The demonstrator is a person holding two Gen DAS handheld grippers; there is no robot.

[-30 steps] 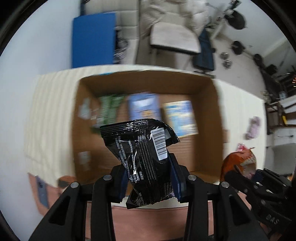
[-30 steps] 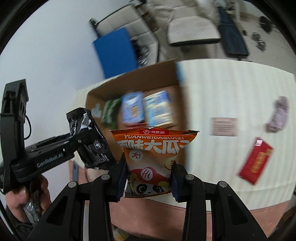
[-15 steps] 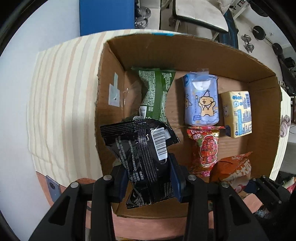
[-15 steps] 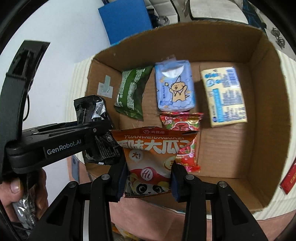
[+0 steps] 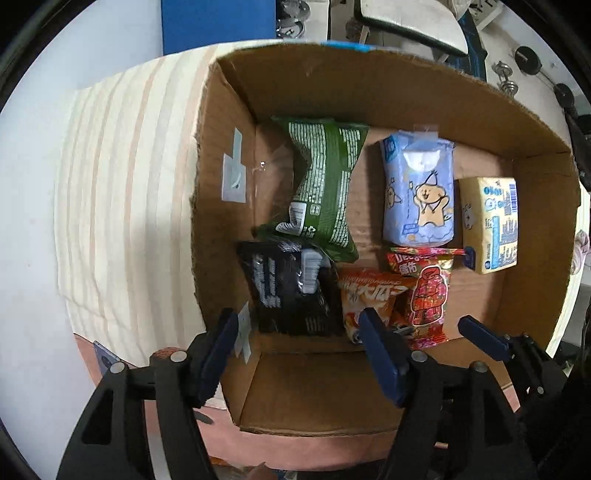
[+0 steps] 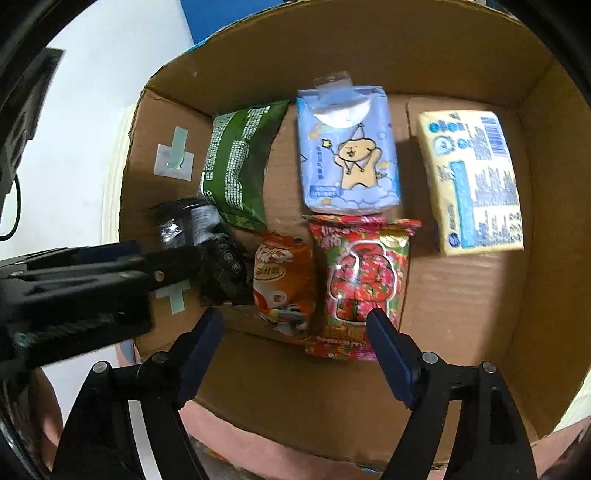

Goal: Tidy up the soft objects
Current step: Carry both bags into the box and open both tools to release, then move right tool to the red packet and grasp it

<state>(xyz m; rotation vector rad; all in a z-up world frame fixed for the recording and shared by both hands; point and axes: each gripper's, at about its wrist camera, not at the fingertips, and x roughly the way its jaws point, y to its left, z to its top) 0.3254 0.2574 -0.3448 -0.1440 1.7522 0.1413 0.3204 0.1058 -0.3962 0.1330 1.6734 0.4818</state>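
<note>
A cardboard box holds several soft packs. The black packet lies at the near left of the box floor, below the green packet. The orange packet lies beside it, next to the red packet. A blue tissue pack and a yellow pack lie farther back. My left gripper is open and empty above the black packet. My right gripper is open and empty above the orange packet.
The box stands on a striped cream cloth. The right gripper's blue finger shows at the left view's lower right. The left gripper's black body crosses the right view's left side. A blue panel stands behind the table.
Both grippers have opened. The black packet and the orange packet have dropped out of the jaws and now lie on the box floor. Both cameras have moved closer over the box.
</note>
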